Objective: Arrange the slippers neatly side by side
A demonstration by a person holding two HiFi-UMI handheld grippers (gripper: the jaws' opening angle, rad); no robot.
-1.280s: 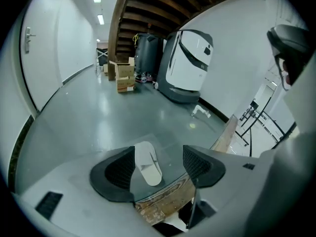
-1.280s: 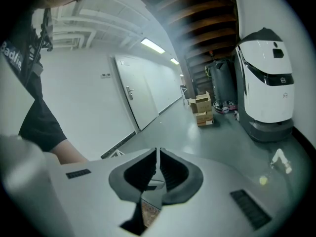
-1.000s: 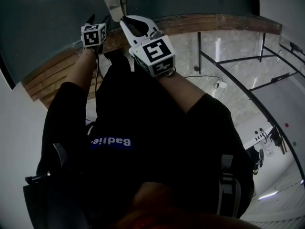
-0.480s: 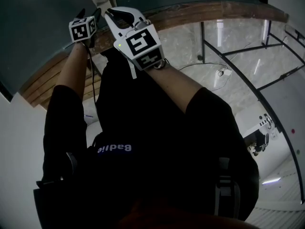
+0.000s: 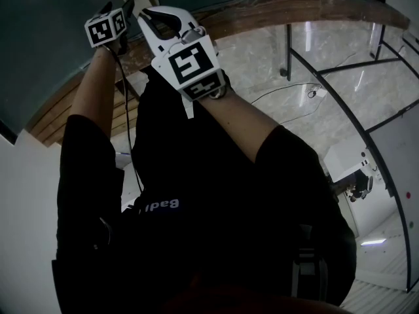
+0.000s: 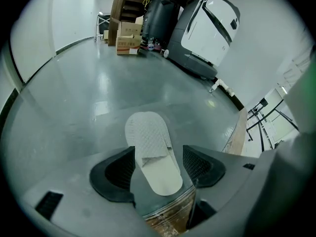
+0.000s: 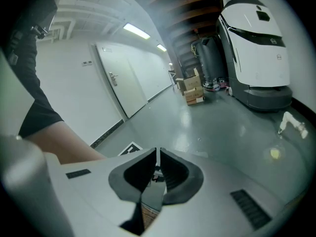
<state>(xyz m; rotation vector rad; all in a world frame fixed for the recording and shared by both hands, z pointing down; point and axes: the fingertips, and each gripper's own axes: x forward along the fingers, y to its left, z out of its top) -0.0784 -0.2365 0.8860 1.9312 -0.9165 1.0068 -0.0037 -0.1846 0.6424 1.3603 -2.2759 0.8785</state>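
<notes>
Grey floor point(image 6: 89, 83) is spreading wide, with a wooden edge point(image 6: 238, 132) running along its right side. A white machine point(image 6: 207, 28) and a dark tank point(image 6: 160, 19) are standing at the far end, with cardboard boxes point(image 6: 127, 37) sitting stacked beside them, well apart from the slipper. One white slipper point(image 6: 148, 142) is lying flat on the floor, heel toward the wooden edge. The left gripper point(image 6: 158, 154) is hovering with its jaws spread either side of the slipper, not pinching it. The right gripper point(image 7: 157, 161) is showing its jaws clenched together, empty.

slipper point(image 6: 150, 154): 1 in view, white
grippers: 2 – left gripper point(image 6: 158, 168), right gripper point(image 7: 157, 171)
cardboard boxes point(image 6: 127, 37): 2 clear, poss. more, too small to tell
white machine point(image 6: 210, 28): 1
dark tank point(image 6: 157, 21): 1
door point(image 7: 118, 78): 1
</notes>
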